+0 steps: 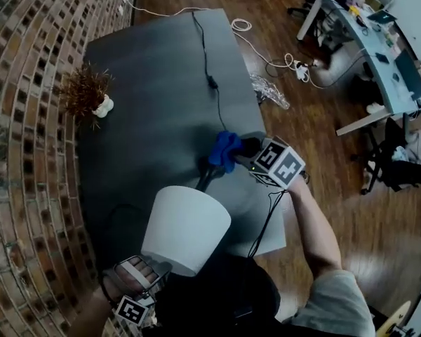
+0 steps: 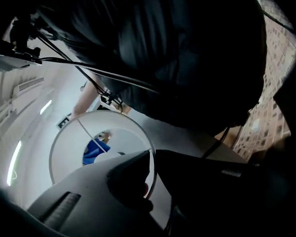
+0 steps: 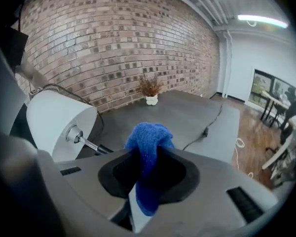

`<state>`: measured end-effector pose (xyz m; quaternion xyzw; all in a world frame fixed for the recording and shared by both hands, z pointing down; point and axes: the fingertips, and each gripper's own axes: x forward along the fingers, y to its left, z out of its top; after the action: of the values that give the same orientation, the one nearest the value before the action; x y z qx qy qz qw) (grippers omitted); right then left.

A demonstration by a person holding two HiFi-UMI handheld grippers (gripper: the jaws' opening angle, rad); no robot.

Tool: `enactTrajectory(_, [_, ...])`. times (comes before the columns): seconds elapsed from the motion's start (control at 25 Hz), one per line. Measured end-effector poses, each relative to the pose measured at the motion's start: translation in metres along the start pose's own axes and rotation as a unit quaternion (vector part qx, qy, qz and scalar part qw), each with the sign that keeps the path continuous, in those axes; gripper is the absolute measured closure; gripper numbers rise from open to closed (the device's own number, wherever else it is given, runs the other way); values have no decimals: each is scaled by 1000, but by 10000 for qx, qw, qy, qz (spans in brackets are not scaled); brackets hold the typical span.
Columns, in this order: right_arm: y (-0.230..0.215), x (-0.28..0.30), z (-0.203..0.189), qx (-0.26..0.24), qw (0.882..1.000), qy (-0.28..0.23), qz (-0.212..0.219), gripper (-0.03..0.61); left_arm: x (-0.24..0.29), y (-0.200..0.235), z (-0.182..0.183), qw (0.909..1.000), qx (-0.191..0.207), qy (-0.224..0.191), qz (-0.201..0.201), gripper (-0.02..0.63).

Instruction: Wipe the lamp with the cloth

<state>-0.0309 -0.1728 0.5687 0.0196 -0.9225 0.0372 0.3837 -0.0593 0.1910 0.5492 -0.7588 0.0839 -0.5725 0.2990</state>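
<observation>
A table lamp with a white conical shade (image 1: 186,230) stands near the front edge of the dark grey worktop (image 1: 161,90). Its shade is tipped so that the wide mouth faces the person. The left tongs (image 2: 152,163) are pressed together on the rim of the shade, the thin wall caught between the two jaws. The right tongs (image 3: 147,181) pinch a folded blue terry cloth (image 3: 148,137), which sticks out beyond the jaw tips. In the head view the cloth lies beside the dark stem (image 1: 205,177), just behind the shade. In the right gripper view it is clear of the shade.

The step in hand appears to be the approach: the shade is steadied and the cloth is not yet laid on it. The next move likely calls for bringing the cloth onto the shade's outer wall and stroking along it with light pressure, since the thin shade may dent or swing on its stem.

Open worktop lies behind the lamp, crossed by a thin black cable (image 1: 209,62). A dried brown plant in a small white pot (image 1: 88,93) stands well apart, beside the brick wall (image 1: 28,83). The worktop's right edge runs just beside the right tongs, so there is little room on that side.
</observation>
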Motion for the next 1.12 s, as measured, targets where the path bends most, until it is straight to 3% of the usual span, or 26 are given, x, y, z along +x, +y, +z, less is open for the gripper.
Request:
enactTrajectory(0.16, [34, 9, 64, -1278, 9912, 200, -285, 499, 1, -3, -3, 9998, -183, -13, -31, 563])
enactTrajectory(0.28, [76, 68, 59, -2240, 9721, 683, 152, 499, 0, -2, -8, 9998, -93, -48, -149, 561])
enactTrajectory(0.4, [91, 126, 3, -2008, 9644, 1430, 958, 499, 0, -14, -8, 9985, -25, -111, -543, 540])
enactTrajectory(0.48, [79, 136, -18, -1834, 9637, 1652, 1014, 499, 0, -10, -12, 9981, -184, -146, -564, 536])
enactTrajectory(0.64, [30, 144, -13, -1706, 9721, 1601, 147, 497, -5, 36, -18, 9988, -433, -229, -34, 535])
enactTrajectory(0.76, [-34, 141, -17, -1317, 9758, 1283, -1185, 499, -9, 80, -13, 9952, -816, -507, 190, 504])
enactTrajectory(0.8, [-58, 131, -13, -980, 9783, 876, -1603, 499, -10, 96, -13, 9935, -932, -594, 282, 501])
enactTrajectory(0.88, [-101, 87, 12, 277, 9772, -595, -2020, 499, -12, 131, -19, 9882, -1233, -769, 486, 500])
enactTrajectory(0.92, [-120, 53, 27, 956, 9621, -1474, -2086, 499, -12, 152, -24, 9839, -1448, -863, 591, 500])
enactTrajectory(1.0, [-145, -33, 57, 1766, 9105, -2959, -2288, 499, -10, 195, -39, 9730, -1927, -1021, 758, 500])
enactTrajectory(1.08, [-152, -116, 70, 1971, 8616, -3852, -2654, 499, -4, 238, -59, 9613, -2379, -1087, 867, 500])
enactTrajectory(1.12, [-149, -147, 68, 1997, 8437, -4084, -2856, 499, 1, 259, -70, 9559, -2581, -1077, 900, 500])
